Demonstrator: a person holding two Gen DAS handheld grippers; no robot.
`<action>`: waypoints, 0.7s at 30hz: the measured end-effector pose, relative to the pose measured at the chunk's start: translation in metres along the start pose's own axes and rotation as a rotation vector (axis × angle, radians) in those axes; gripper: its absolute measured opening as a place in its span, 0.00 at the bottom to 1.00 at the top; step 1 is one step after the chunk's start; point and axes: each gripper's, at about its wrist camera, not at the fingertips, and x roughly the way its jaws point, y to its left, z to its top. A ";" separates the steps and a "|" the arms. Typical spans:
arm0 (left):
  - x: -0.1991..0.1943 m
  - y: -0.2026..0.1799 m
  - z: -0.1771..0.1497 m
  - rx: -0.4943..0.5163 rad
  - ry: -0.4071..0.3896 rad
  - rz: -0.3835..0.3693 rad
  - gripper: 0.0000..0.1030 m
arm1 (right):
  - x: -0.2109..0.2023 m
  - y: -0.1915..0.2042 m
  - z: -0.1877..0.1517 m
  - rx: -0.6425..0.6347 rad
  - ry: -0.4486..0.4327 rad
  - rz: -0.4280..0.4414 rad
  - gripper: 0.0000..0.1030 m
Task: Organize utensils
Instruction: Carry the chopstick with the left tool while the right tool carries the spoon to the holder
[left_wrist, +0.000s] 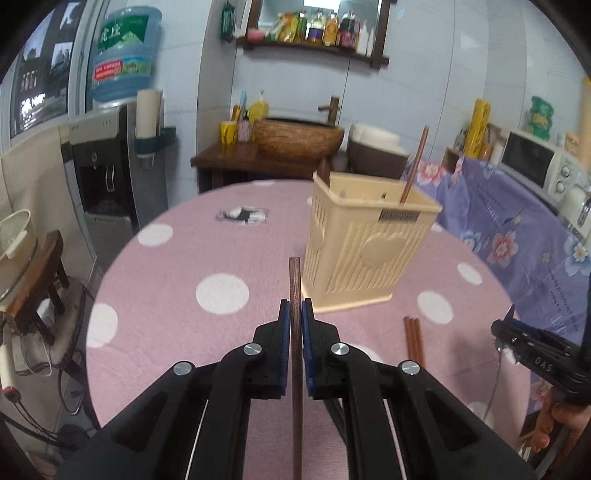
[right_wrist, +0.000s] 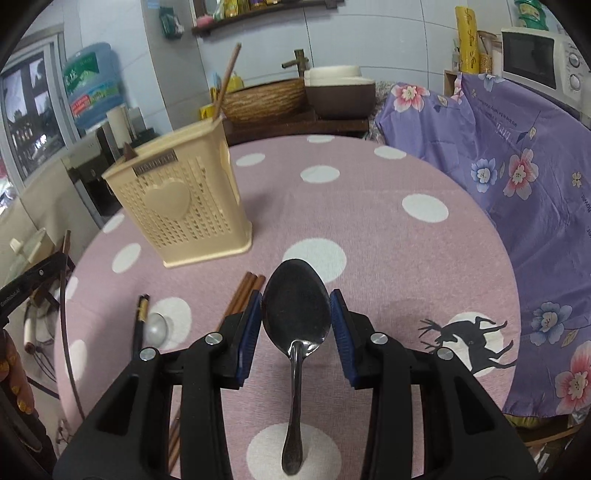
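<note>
My left gripper (left_wrist: 294, 312) is shut on a brown chopstick (left_wrist: 294, 280) and holds it above the pink dotted table, just left of the cream utensil holder (left_wrist: 365, 251). One chopstick (left_wrist: 415, 166) stands in the holder. My right gripper (right_wrist: 296, 314) is shut on the bowl of a metal spoon (right_wrist: 297, 310), its handle pointing back toward me. The holder (right_wrist: 184, 206) stands ahead and to the left. Brown chopsticks (right_wrist: 243, 291) lie on the table beside my left finger; they also show in the left wrist view (left_wrist: 413, 336).
A black chopstick (right_wrist: 140, 321) and a small spoon (right_wrist: 157, 326) lie at the left of the round table (right_wrist: 369, 229). A purple floral cloth (right_wrist: 517, 166) covers furniture to the right, with a microwave (left_wrist: 535, 162). A water dispenser (left_wrist: 107, 177) stands left.
</note>
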 end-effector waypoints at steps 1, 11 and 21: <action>-0.007 0.000 0.004 0.001 -0.020 -0.005 0.07 | -0.006 0.000 0.002 0.000 -0.012 0.007 0.37; -0.035 0.004 0.020 -0.016 -0.112 -0.023 0.07 | -0.028 0.003 0.009 -0.011 -0.063 0.059 0.37; -0.046 0.010 0.029 -0.025 -0.166 -0.018 0.07 | -0.033 0.013 0.016 -0.040 -0.105 0.088 0.37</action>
